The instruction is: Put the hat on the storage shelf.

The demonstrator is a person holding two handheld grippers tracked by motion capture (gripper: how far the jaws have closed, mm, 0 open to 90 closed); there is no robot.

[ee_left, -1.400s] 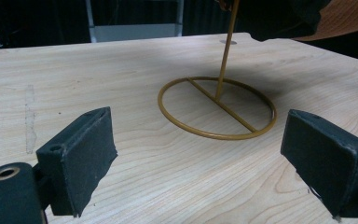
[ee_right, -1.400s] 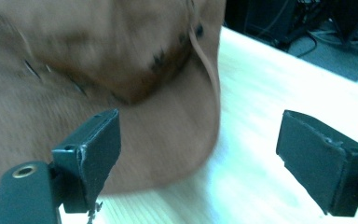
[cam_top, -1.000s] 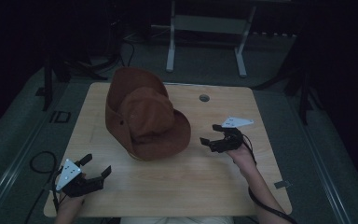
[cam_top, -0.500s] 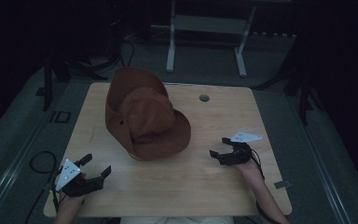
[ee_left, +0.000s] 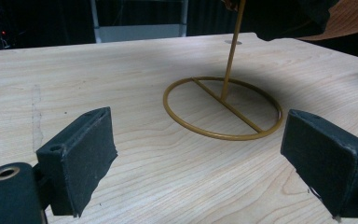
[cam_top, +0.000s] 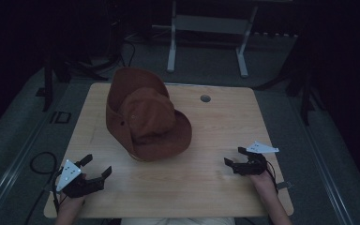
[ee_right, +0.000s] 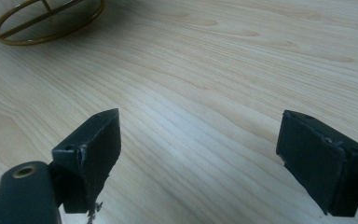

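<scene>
1 brown hat [cam_top: 147,119] – 1 gold wire stand [ee_left: 223,109] – 2 grippers, 1 table [cam_top: 215,183].

No readable text or labels.

hat [cam_top: 147,122] on stand [ee_left: 223,107], table [cam_top: 215,187] centre | left gripper [cam_top: 96,168] near-left | right gripper [cam_top: 234,157] near-right

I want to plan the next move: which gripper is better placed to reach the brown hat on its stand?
Probably left. The left gripper, jaws open, faces the stand under the brown hat; the right gripper, also open, faces mostly bare table.
</scene>
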